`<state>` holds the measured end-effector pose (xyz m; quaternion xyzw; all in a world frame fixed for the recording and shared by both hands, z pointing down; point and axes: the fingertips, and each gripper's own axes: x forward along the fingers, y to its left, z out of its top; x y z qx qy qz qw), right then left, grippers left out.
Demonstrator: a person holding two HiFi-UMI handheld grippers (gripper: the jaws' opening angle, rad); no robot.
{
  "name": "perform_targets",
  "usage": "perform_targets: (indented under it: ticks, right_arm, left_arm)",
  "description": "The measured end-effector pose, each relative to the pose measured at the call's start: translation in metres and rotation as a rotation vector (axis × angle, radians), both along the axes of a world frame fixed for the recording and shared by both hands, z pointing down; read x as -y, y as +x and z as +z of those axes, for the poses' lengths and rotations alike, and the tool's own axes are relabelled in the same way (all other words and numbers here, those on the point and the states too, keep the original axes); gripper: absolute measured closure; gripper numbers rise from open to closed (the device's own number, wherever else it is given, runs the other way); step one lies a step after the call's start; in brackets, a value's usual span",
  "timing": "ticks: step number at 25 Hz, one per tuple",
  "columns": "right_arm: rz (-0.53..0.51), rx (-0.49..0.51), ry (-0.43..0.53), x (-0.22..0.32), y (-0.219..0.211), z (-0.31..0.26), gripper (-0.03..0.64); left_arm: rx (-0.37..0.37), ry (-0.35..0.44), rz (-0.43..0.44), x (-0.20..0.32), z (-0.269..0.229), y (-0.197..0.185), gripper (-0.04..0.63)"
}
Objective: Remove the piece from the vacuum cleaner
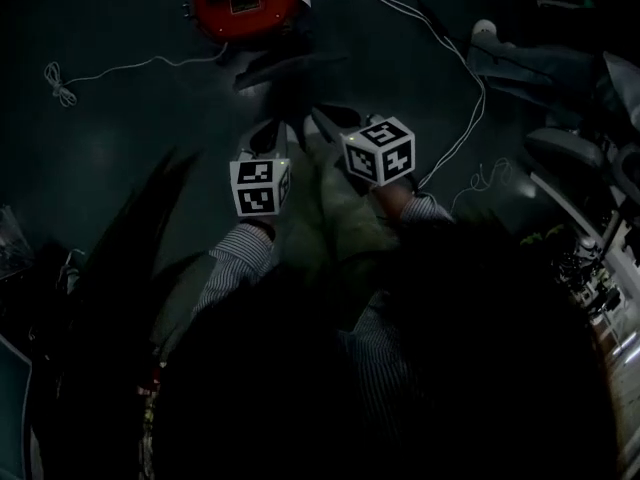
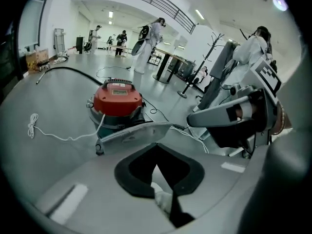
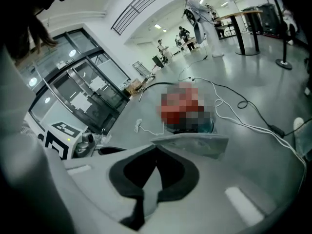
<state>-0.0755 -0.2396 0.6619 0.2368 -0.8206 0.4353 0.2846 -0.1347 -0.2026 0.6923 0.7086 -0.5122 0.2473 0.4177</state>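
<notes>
While the red vacuum cleaner (image 2: 117, 99) sat on the floor (image 2: 58, 106) ahead, touched by neither, the left gripper (image 2: 134, 133) and the right gripper (image 3: 190, 143) were both clenched on nothing. I judged the whole removal was left to do.

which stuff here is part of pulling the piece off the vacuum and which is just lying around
For the job:
- red vacuum cleaner
- black hose leading to it
- left tongs and right tongs, both shut, holding nothing

Just lying about:
- loose white cord on the floor
- coat stand
- people in the background
</notes>
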Motion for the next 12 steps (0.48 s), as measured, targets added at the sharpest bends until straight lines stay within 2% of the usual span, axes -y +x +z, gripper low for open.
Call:
perform_targets:
  ticks: [4,8,12]
  right_arm:
    - [-0.031,-0.031,0.056,0.017,-0.001,0.045,0.615]
    - [-0.177,-0.12,0.235,0.036,-0.003,0.074,0.614]
    - [-0.325,-0.229,0.394,0.058,-0.002,0.091,0.597]
  left_arm:
    - [0.037,0.028,0.008,0.022,0.046,-0.003,0.589]
    - [0.129,0.118,0.11,0.05,0.068,-0.008,0.588]
    - [0.243,0.149,0.216,0.063,0.082,-0.017,0.511]
